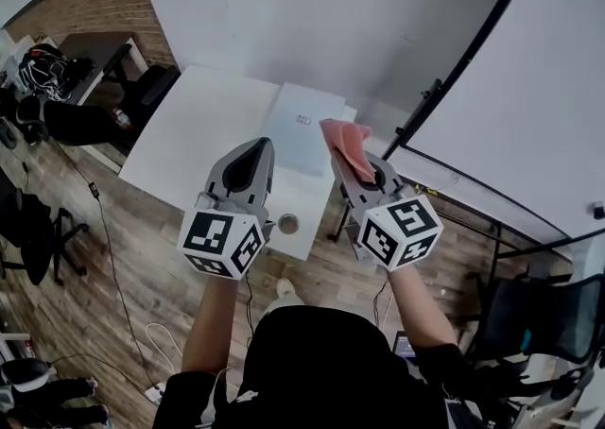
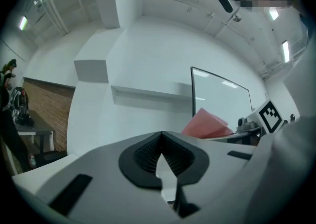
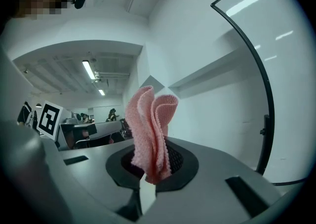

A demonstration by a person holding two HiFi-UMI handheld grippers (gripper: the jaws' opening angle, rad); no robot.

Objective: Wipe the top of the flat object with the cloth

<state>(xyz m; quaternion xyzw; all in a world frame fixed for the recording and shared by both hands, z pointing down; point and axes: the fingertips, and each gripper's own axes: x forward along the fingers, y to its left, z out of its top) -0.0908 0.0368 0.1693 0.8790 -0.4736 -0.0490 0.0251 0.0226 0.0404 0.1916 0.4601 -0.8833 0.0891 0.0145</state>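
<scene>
- Pink knitted cloth (image 3: 150, 129): you have it clamped in the right gripper (image 3: 147, 181). The jaws are closed on its lower folds, and the rest stands up in loose pleats beyond the tips. In the head view the cloth sits just right of frame centre.
- Grey left gripper (image 2: 160, 156): its jaws are together with nothing between them. It is held beside the right gripper, at the left of frame centre in the head view.
- White flat rectangular panel (image 1: 295, 129): the thing you are to wipe lies on the white table (image 1: 194, 139), in the upper middle of the head view beyond both gripper tips. A small dark mark shows near its middle. The pictures show no dirt or wiped streak on it.
- Contact: the cloth overlaps the panel's right edge in the head view, but both grippers appear to be carried level in the air above the table's near edge. The cloth does not look to be touching the top.
- Progress: fetching the cloth is done and wiping has not yet begun.
- Remaining: you must bring the cloth down flat onto the panel and sweep it across the whole top.
</scene>
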